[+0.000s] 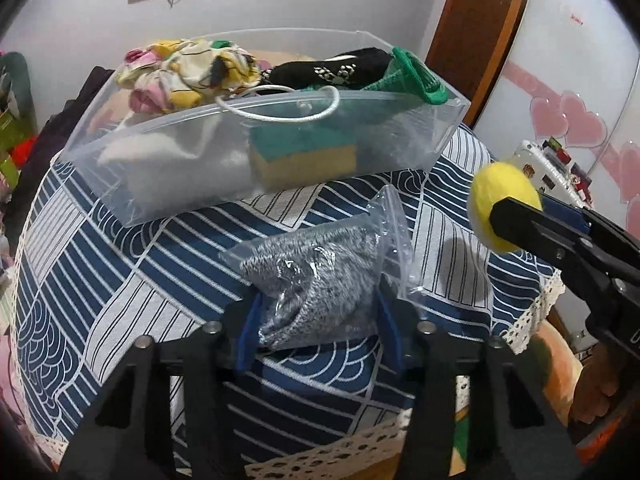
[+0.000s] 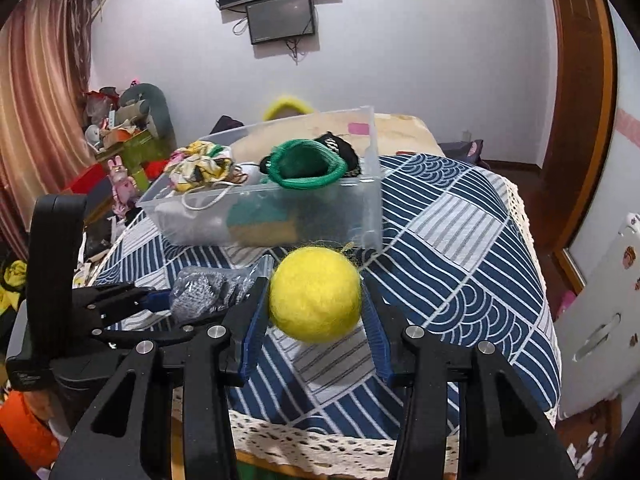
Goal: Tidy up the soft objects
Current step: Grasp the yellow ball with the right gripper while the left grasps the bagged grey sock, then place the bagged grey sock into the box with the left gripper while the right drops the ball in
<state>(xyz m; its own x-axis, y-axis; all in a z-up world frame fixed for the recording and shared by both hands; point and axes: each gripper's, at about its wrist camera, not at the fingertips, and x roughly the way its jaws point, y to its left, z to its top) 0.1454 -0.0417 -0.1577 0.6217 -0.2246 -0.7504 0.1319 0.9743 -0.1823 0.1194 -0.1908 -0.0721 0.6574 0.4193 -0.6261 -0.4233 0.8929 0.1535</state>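
Note:
My left gripper (image 1: 316,312) is shut on a clear zip bag of grey knit fabric (image 1: 316,276), held just above the blue patterned tablecloth (image 1: 120,280). My right gripper (image 2: 316,300) is shut on a fuzzy yellow ball (image 2: 314,294), held above the table; the ball also shows at the right of the left wrist view (image 1: 500,204). A clear plastic box (image 1: 280,168) stands at the back of the table. It holds a floral cloth (image 1: 188,72), a black sock (image 1: 332,68), a green knit piece (image 1: 416,76) and a green-yellow sponge (image 1: 304,156).
The table has a lace trim along its front edge (image 2: 340,440). A white appliance (image 2: 600,320) stands at the right, a wooden door frame (image 2: 580,120) behind it. Cluttered toys and boxes (image 2: 120,148) lie at the left. A screen (image 2: 280,16) hangs on the wall.

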